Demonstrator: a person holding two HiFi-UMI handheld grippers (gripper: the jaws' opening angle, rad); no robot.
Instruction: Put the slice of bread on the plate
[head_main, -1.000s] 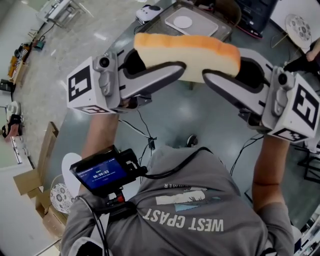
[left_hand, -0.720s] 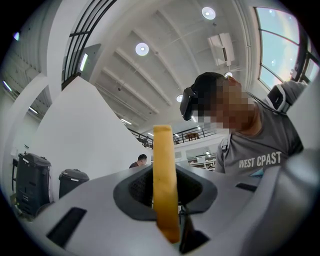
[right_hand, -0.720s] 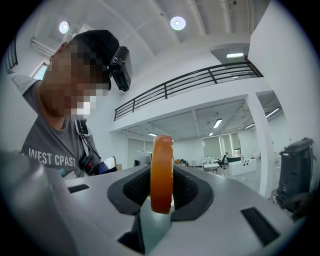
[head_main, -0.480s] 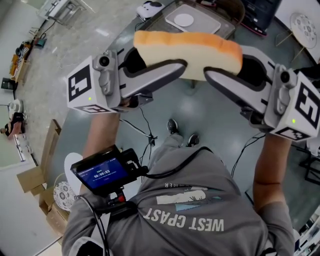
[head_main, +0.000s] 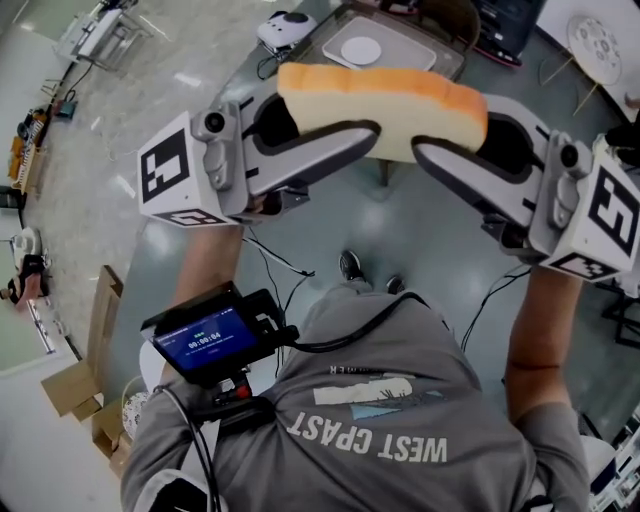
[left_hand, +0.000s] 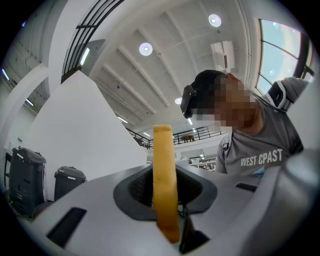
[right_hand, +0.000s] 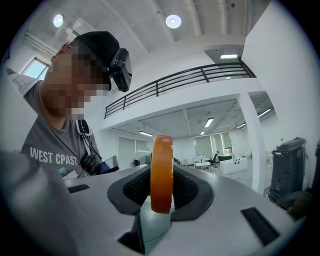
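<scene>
Left gripper (head_main: 345, 130): jaws are closing on one end of the slice of bread (head_main: 385, 98), pads pressing its two flat faces, as the left gripper view is showing with the slice (left_hand: 164, 170) standing thin and upright between the jaws of that gripper (left_hand: 165, 200). Right gripper (head_main: 440, 140): jaws are clamping the opposite end likewise, the slice (right_hand: 161, 172) sitting edge-on between the pads of this gripper (right_hand: 160, 200). Slice of bread: hanging in the air between the two grippers, spanning from one to the other, orange crust edge facing up, pale face turning toward the person (head_main: 400, 420). Plate (head_main: 360, 50): white, round, lying on a pale tray (head_main: 410, 55) on a table beyond the bread, well apart from it and lower. Person: wearing a grey printed shirt, forearms reaching out to both grippers. Screen device (head_main: 205, 340): sitting at the person's chest, display glowing blue. Cardboard box (head_main: 75, 385): resting on the floor (head_main: 400, 240) at the person's left.
</scene>
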